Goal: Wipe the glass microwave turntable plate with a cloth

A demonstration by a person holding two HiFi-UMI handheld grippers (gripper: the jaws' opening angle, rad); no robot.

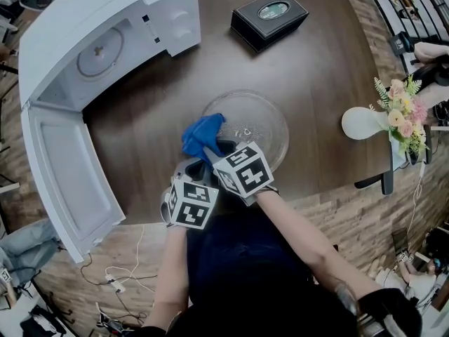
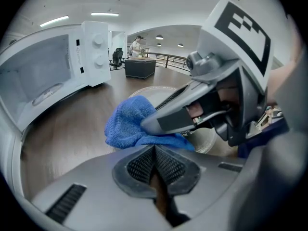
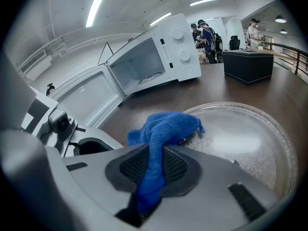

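Hard to make out much of the right tool (image 1: 208,148) from the head view, tucked under its own marker cube and a bunched blue cloth (image 1: 202,133). Plain enough in its own view, though: pinching that cloth between ribbed dark pads, a tail of soft terry hanging down through the gap. Near edge of the glass turntable plate (image 1: 263,125) hidden behind both tools. Round, clear, shallow-rimmed, faintly pebbled, lying flat on the dark wood-grain desk (image 1: 316,69), with the cloth's free end draped over its left rim. Left tool (image 2: 155,163) pressed together on nothing, just beside the right one. Further back, a boxy white microwave (image 1: 105,41), door swung wide open.
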